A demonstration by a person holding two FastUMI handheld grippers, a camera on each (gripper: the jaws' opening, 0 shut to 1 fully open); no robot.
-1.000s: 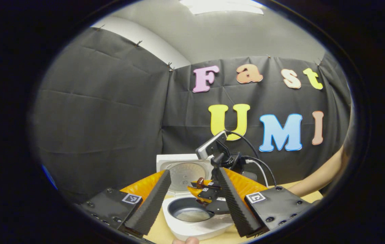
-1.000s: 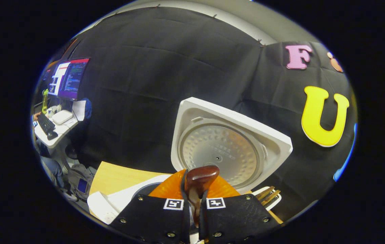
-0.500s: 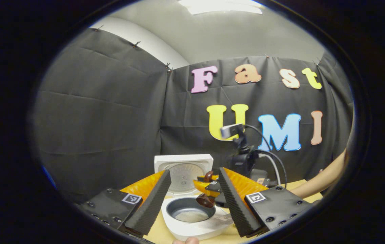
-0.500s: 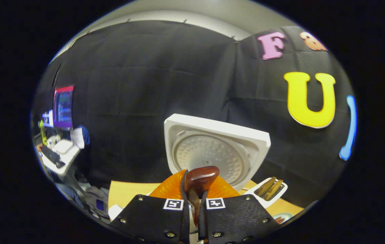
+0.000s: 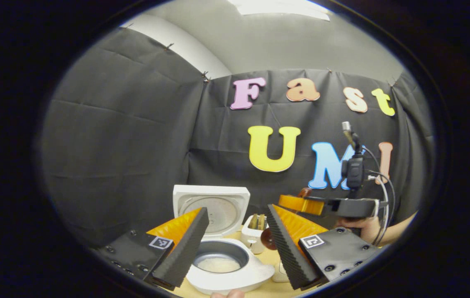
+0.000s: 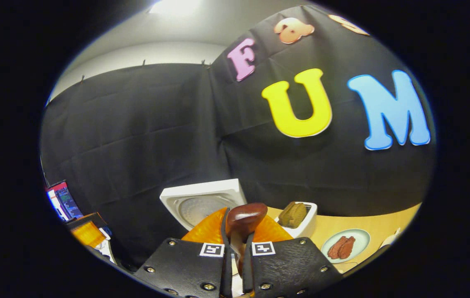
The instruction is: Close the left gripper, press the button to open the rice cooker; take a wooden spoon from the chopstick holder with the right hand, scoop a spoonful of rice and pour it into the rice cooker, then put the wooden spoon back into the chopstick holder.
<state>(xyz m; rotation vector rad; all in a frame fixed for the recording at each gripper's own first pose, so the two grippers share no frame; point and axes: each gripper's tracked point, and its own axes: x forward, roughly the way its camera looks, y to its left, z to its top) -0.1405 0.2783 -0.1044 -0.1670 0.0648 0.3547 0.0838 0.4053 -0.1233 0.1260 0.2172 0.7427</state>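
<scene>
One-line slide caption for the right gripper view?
Right gripper clamps the wooden spoon, open rice cooker and chopstick holder ahead.

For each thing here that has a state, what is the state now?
Cooker: lid open, rice inside.
Spoon: held in the right tool.
Left tool: open, empty.
Holder: upright beside the cooker, utensils inside.
Plate: on the table, food on it.

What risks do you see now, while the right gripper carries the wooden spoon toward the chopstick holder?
1. The chopstick holder already holds utensils, so the wooden spoon may catch on them when it goes in.
2. The holder stands close beside the rice cooker's open lid; a wide swing of the right gripper might knock either.
</scene>
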